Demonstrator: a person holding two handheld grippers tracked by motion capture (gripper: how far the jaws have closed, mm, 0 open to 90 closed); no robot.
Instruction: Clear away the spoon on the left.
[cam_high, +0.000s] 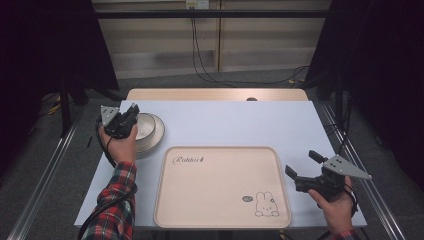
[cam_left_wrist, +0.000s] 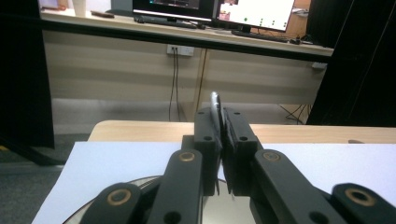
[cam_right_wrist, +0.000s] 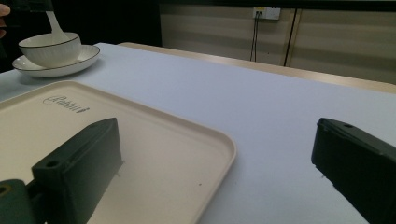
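Left gripper (cam_high: 131, 113) fingers clamped on spoon (cam_right_wrist: 56, 28) standing in bowl (cam_right_wrist: 50, 48) on plate (cam_right_wrist: 84, 58); right gripper (cam_high: 303, 166) fingers wide beside tray (cam_high: 220, 200).

Probably lab: monitors (cam_left_wrist: 212, 9), black curtains (cam_high: 380, 60)

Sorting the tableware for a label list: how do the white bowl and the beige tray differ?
The round white black-rimmed bowl is deep; the beige rectangular tray is flat and far wider. The bowl sits on a white saucer with a white spoon in it; the tray lies empty on the white table. The tray carries a rabbit drawing; the bowl is plain.
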